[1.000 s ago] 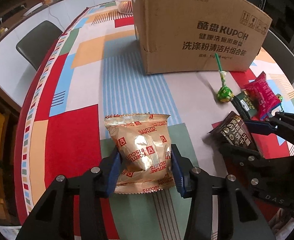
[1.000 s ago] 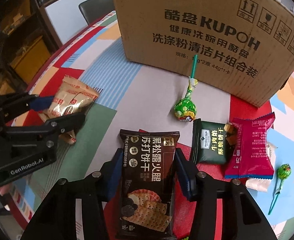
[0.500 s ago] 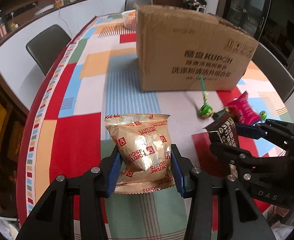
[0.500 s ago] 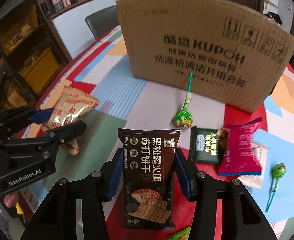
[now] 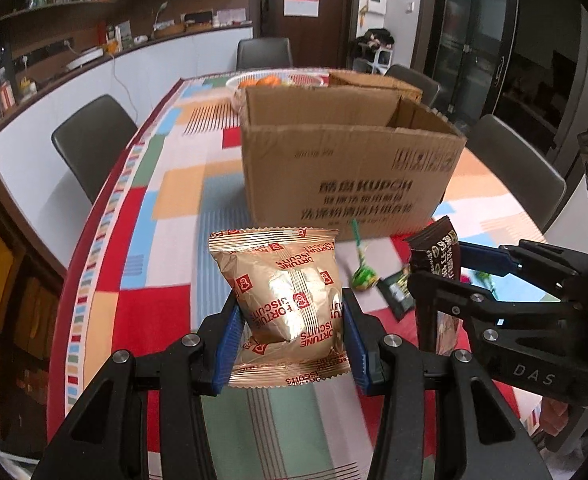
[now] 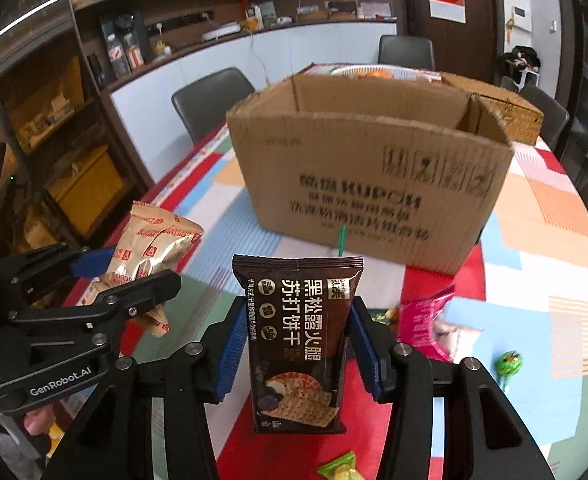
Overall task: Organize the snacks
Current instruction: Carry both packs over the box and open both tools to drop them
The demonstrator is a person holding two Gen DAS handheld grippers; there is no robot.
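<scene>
Both packets are now riding well above the bench (image 5: 278,432) — a second ago they were low over it. The left gripper (image 5: 292,340) is clamping the gold Fortune Biscuits bag (image 5: 282,300), the right gripper (image 6: 298,350) the dark soda-cracker packet (image 6: 300,340) — both facing the open cardboard box (image 6: 370,184), probably where they are being carried.

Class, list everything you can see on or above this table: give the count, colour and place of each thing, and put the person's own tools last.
Cardboard box: one, brown, open, mid-table.
Biscuit packet: one, gold, held above the table.
Cracker packet: one, dark brown, held above the table.
Lollipops: two, green, on the table before the box.
Pink packet: one, right of the cracker packet.
Dark green packet: one, beside the near lollipop.
Tablecloth: one, multicoloured.
Left claw: black and blue, shut.
Right claw: same, shut.
</scene>
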